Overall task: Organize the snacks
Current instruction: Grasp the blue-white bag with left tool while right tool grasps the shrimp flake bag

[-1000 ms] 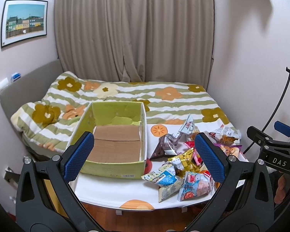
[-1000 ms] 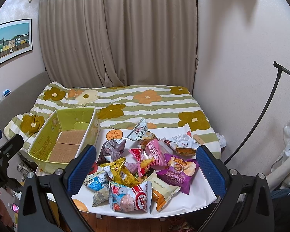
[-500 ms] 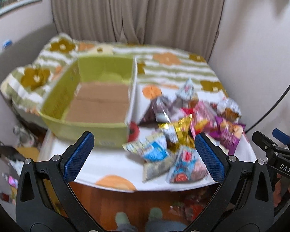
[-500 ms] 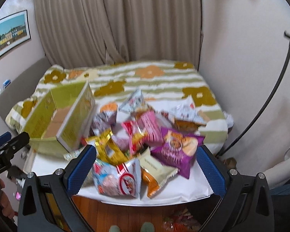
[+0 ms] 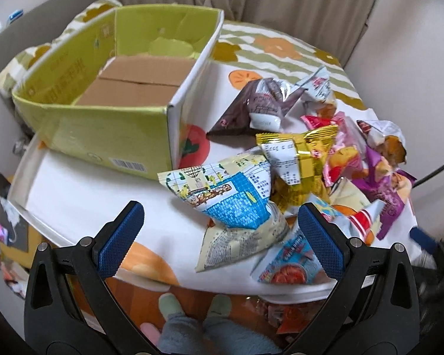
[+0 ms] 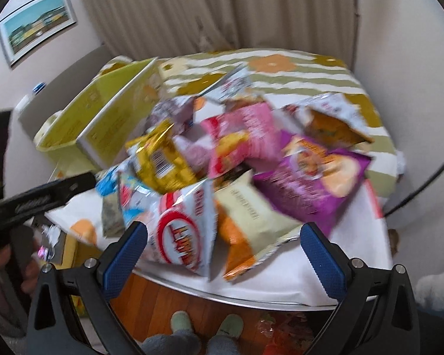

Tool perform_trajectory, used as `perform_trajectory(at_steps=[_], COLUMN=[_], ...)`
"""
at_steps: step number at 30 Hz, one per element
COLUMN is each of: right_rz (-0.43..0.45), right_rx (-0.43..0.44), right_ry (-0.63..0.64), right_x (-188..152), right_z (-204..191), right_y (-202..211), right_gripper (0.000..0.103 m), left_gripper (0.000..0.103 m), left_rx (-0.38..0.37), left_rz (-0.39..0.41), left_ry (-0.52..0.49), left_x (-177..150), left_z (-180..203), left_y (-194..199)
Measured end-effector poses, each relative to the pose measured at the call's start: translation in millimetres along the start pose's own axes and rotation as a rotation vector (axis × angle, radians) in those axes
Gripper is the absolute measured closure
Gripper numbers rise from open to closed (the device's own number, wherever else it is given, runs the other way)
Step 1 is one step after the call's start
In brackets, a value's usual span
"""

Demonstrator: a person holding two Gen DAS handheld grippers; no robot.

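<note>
A pile of snack bags lies on a white table (image 5: 83,195). A green cardboard box (image 5: 109,130) stands open and empty at the left; it also shows in the right wrist view (image 6: 103,124). My left gripper (image 5: 222,236) is open and empty, above a blue and white bag (image 5: 225,198) and a gold bag (image 5: 299,159). My right gripper (image 6: 222,251) is open and empty, above a white and red bag (image 6: 180,230), a cream and orange bag (image 6: 248,222) and a purple bag (image 6: 313,177). The right wrist view is blurred.
A brown bag (image 5: 251,109) and pink bag (image 5: 343,153) lie further back in the pile. A bed with a striped floral cover (image 5: 275,47) stands behind the table. A wood floor and the person's feet (image 5: 192,307) show below the table's front edge.
Both grippers have moved forward and tilted down toward the table; the snack pile and box now fill the views. Both stay open and empty.
</note>
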State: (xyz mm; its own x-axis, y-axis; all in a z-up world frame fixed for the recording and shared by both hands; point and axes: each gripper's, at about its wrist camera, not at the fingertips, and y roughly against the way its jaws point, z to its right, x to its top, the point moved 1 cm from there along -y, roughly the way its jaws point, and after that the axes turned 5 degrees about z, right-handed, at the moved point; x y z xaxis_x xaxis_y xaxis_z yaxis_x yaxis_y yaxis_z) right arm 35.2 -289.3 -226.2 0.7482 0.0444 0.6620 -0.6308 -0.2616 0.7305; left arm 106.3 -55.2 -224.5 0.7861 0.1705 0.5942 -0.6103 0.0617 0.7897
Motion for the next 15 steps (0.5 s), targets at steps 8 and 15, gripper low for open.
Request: perform_trajectory(at_steps=[8,15], right_rz=[-0.032,-0.025], right_rx=[0.078,0.077], right_ry=[0.077,0.129], right_x=[-18,-17], right_z=[-31,-44], right_y=[-34,-54], right_gripper=[0.0,0.0], left_gripper=[0.001,0.023], left_rx=[-0.008,-0.059], left_rz=[-0.045,-0.086], left_ry=[0.023,0.073], left_x=[-4,-9], left_z=[2,-3], left_y=[-41,-61])
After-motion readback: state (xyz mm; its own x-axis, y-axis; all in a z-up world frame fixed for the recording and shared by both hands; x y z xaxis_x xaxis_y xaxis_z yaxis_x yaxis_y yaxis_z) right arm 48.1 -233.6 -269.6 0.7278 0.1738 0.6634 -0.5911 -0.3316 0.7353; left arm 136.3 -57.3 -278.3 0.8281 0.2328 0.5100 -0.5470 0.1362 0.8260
